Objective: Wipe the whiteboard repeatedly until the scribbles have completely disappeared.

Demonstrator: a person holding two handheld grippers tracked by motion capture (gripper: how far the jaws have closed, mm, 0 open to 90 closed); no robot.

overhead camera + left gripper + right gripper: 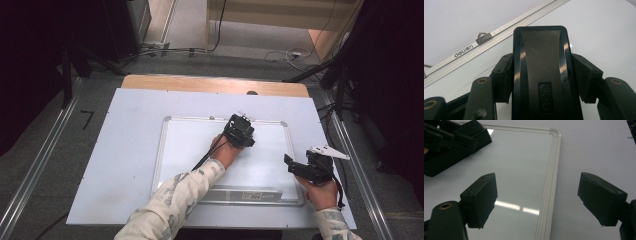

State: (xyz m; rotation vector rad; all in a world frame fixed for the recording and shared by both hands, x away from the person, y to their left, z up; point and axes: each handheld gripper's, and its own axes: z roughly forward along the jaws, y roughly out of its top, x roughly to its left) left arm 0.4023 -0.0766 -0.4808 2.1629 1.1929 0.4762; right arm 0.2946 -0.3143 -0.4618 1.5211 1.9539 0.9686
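A black whiteboard eraser (541, 75), embossed "deli" on its back, is being clamped between the jaws of the left gripper (239, 131) and held over the upper middle of the whiteboard (260, 165). The same "deli" brand, followed by two small characters, is being shown on the whiteboard's silver frame (464, 53) beside a metal hanging clip (483, 37). The right gripper (300, 167) is being held with its jaws wide apart over the board's right edge, nothing between them.

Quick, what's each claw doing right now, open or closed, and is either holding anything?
Left claw: closed on the black eraser, over the whiteboard.
Right claw: open, holding nothing.
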